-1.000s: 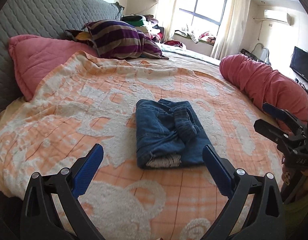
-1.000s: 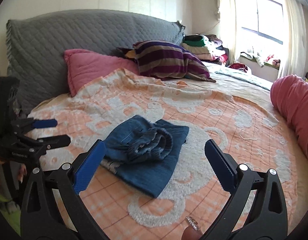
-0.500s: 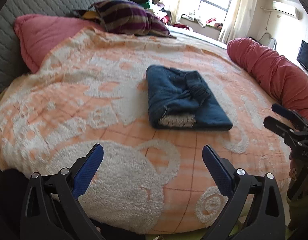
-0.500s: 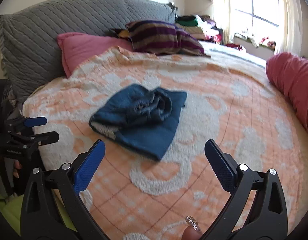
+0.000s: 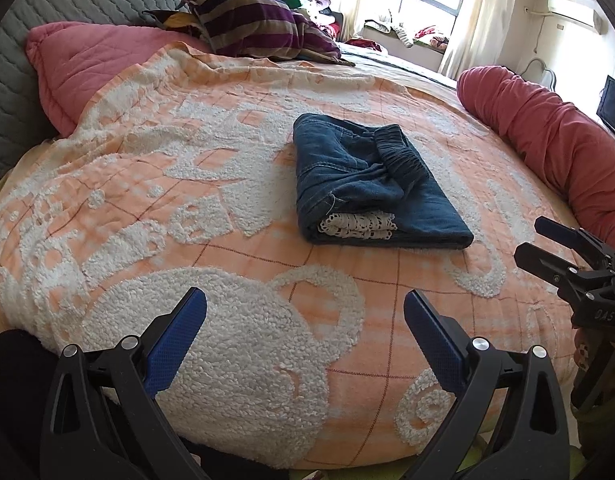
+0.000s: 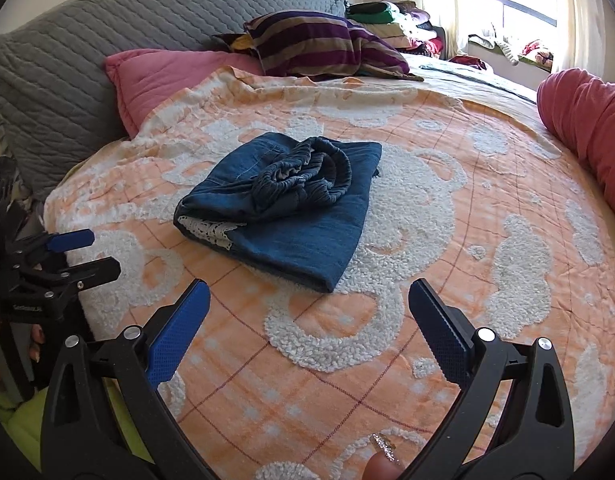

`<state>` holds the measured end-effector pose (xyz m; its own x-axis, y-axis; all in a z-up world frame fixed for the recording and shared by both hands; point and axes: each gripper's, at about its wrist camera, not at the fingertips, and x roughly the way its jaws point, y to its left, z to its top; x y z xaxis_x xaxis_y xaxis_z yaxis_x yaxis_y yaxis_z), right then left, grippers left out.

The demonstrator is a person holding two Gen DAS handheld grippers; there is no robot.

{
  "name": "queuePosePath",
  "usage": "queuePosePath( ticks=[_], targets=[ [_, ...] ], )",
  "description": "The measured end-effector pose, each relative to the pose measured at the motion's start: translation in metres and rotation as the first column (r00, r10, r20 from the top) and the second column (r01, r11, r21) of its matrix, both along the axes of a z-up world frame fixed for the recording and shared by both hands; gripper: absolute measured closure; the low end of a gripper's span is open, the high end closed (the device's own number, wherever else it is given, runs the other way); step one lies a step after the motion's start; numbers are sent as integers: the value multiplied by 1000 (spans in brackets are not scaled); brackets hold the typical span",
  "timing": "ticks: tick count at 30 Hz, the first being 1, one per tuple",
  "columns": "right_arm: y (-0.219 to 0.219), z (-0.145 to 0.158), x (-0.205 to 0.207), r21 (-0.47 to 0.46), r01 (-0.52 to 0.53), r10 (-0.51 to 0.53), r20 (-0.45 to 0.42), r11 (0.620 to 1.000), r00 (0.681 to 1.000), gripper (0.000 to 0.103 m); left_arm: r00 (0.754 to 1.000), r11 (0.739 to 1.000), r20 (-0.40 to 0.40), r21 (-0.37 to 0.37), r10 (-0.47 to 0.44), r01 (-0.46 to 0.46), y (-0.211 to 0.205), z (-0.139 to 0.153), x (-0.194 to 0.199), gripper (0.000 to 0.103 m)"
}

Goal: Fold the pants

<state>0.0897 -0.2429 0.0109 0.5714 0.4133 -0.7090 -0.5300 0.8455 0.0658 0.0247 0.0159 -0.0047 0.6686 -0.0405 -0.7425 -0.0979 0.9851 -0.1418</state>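
The blue denim pants lie folded in a compact stack on the orange and white blanket, with white lace trim showing at the near edge and the elastic waistband bunched on top. They also show in the right wrist view. My left gripper is open and empty, held back over the bed's near edge. My right gripper is open and empty, also short of the pants. Each gripper appears at the side of the other's view, the right and the left.
A pink pillow and a striped pillow lie by the grey headboard. A red bolster lies along the bed's right side. A window and piled clothes are at the back.
Both grippers have pulled back from the folded pants toward the bed's near edge. The pants lie still and both grippers stay open.
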Motion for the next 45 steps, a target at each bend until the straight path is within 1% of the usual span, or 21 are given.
queuePosePath(
  ticks=[12,20,34,45],
  targets=[
    [0,-1,1,-11,8,-8,0,1000,1000,9,1000,1000,12,12,3,-3,0,4,-1,4],
    [0,1,1,-8,11,-11,-1,1000,1000,9,1000,1000,5,24,-5,5,-1,4,-1,4],
    [-2,3,0,-8,10,-10,3,1000,1000,9,1000,1000,14,19,0,-1,0,8,-3,4],
    [-4,4,0,-7,13,-13,6,1000,1000,9,1000,1000,7,13,5,-5,1,8,-3,4]
  ],
)
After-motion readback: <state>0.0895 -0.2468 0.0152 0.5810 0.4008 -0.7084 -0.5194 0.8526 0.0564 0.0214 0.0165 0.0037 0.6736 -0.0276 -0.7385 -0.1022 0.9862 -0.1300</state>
